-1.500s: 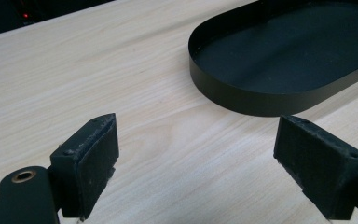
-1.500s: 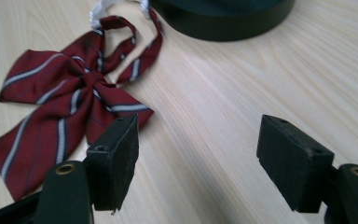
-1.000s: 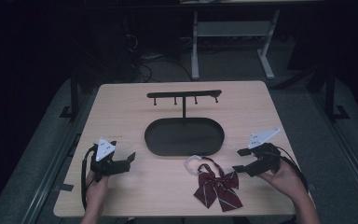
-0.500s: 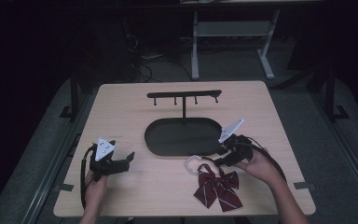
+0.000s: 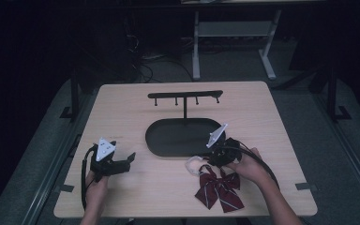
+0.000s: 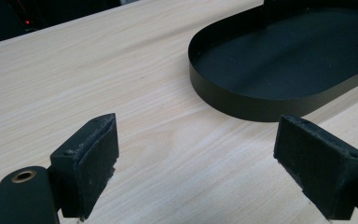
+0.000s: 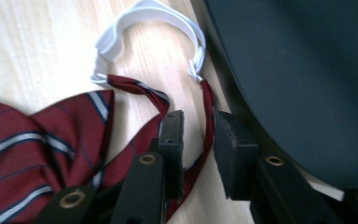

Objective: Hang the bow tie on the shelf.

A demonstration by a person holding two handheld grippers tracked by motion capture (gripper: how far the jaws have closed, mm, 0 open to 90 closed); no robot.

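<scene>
A dark red striped bow tie (image 5: 218, 187) (image 7: 37, 135) lies on the wooden table (image 5: 122, 117) near its front edge, its white strap loop (image 5: 193, 164) (image 7: 149, 11) pointing toward a black oval tray (image 5: 154, 145) (image 7: 307, 70). My right gripper (image 5: 211, 163) (image 7: 198, 121) is low over the tie's knot end. Its jaws have just been closing and stand narrowly apart, with the thin red strap (image 7: 208, 107) running between them; a gap still shows between the pads. My left gripper (image 5: 130, 158) (image 6: 196, 140) rests at the front left, open and holding nothing.
A black T-shaped hanger bar (image 5: 185, 95) with small pegs rises from the tray's far side. The tray's rim (image 6: 242, 102) lies just ahead of the left gripper. Dark floor and a white table frame sit beyond the far edge.
The right hand has moved left and down from the table's right side to the bow tie, and its jaws have narrowed around the strap. The left hand has stayed put.
</scene>
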